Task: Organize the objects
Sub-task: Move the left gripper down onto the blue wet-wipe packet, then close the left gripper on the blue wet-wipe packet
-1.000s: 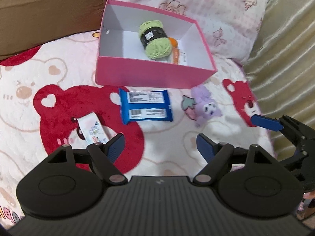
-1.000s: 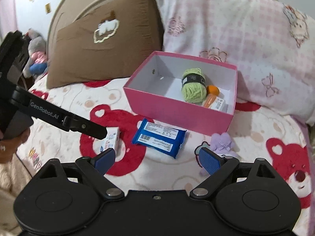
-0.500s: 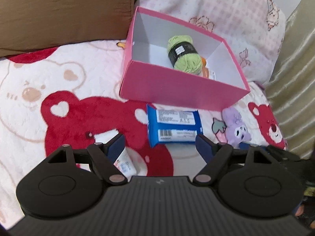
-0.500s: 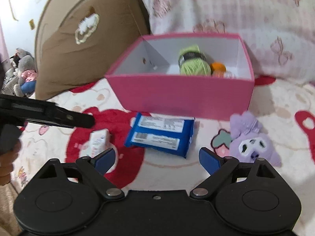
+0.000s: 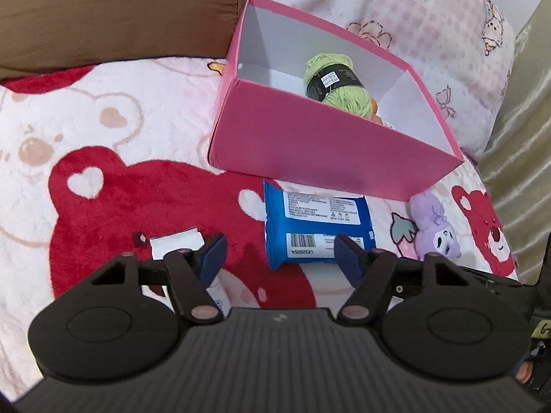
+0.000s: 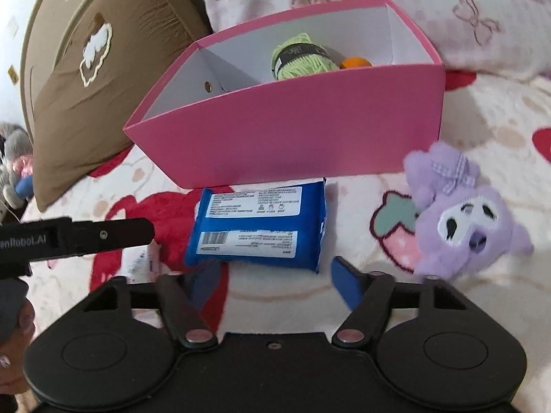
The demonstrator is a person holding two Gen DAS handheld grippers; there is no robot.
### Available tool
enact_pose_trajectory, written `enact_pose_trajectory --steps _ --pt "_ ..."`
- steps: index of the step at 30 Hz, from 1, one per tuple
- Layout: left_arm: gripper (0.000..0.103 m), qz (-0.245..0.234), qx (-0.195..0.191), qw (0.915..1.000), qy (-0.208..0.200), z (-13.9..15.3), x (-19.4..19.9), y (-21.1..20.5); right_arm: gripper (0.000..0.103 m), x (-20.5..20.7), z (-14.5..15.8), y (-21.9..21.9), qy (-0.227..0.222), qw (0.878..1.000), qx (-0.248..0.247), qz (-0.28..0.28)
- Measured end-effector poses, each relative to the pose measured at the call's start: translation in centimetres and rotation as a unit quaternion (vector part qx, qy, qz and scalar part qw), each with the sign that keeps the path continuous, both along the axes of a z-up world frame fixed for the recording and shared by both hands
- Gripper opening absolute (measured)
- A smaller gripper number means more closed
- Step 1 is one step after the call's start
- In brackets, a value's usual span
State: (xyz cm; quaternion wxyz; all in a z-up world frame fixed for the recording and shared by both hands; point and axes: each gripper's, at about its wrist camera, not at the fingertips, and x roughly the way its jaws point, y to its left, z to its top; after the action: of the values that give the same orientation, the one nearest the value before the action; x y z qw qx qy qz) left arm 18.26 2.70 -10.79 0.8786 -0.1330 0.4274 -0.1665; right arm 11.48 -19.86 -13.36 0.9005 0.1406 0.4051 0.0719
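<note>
A pink box (image 5: 320,144) (image 6: 292,130) stands on the bed with a green yarn ball (image 5: 332,84) (image 6: 303,58) and an orange item (image 6: 354,63) inside. A blue wipes pack (image 5: 315,227) (image 6: 261,227) lies in front of it. A purple plush toy (image 5: 435,230) (image 6: 468,220) lies to its right. A small white carton (image 5: 179,244) (image 6: 141,261) lies to its left. My left gripper (image 5: 280,256) is open just before the pack and carton. My right gripper (image 6: 272,278) is open, close to the pack's near edge. The left gripper's finger (image 6: 79,235) crosses the right wrist view.
A brown pillow (image 5: 113,10) (image 6: 89,79) and a pink patterned pillow (image 5: 413,17) lie behind the box. A beige curtain (image 5: 523,144) hangs at the right. The bedspread (image 5: 103,144) has red bear prints. Stuffed toys (image 6: 13,168) sit at the far left.
Both grippers have moved forward and lower toward the blue pack. The box and pack now fill more of both views. Both stay open.
</note>
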Motion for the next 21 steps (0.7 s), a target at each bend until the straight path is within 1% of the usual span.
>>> enact_pose_trajectory --steps 1,2,3,4,6,9,10,13,16,18,21 --pt "0.056 -0.001 0.002 1.0 0.0 -0.2 0.0 -0.1 0.062 0.1 -0.1 0.1 0.003 1.0 -0.001 0.004" --pt "0.043 -0.005 0.008 1.0 0.002 -0.3 0.0 -0.2 0.056 0.4 -0.1 0.1 0.008 1.0 -0.002 0.013" --pt "0.038 -0.009 0.016 0.9998 0.006 -0.3 -0.1 -0.3 0.056 0.6 0.0 0.2 0.012 1.0 -0.005 0.02" --pt "0.038 -0.015 0.022 0.9996 0.008 -0.3 -0.2 -0.5 0.056 0.8 0.0 0.2 0.011 1.0 -0.011 0.018" --pt "0.038 -0.021 0.022 0.9995 -0.003 -0.2 -0.4 -0.8 0.056 1.1 0.0 0.1 0.003 0.999 -0.029 0.015" --pt "0.037 -0.024 0.023 0.9993 -0.014 -0.2 -0.2 -1.1 0.047 1.5 -0.6 -0.3 0.008 0.999 -0.038 0.013" --pt "0.037 -0.024 0.026 0.9993 -0.013 -0.5 0.1 -1.3 0.043 1.6 -0.9 -0.5 0.012 0.999 -0.037 0.014" --pt "0.036 -0.018 0.034 0.9992 0.002 -1.1 1.2 -1.9 0.037 1.8 -1.2 -1.0 0.007 0.999 -0.028 0.015" --pt "0.036 -0.015 0.041 0.999 0.001 -1.4 2.1 -2.4 0.036 2.2 -1.5 -1.7 0.002 1.0 -0.01 0.013" --pt "0.036 -0.024 0.039 0.9989 0.013 -1.7 2.8 -2.8 0.036 2.4 -1.7 -1.9 0.0 1.0 0.004 0.024" --pt "0.036 -0.016 0.045 0.9987 0.016 -1.9 3.3 -3.0 0.036 2.7 -2.3 -2.2 0.013 0.999 0.013 0.026"
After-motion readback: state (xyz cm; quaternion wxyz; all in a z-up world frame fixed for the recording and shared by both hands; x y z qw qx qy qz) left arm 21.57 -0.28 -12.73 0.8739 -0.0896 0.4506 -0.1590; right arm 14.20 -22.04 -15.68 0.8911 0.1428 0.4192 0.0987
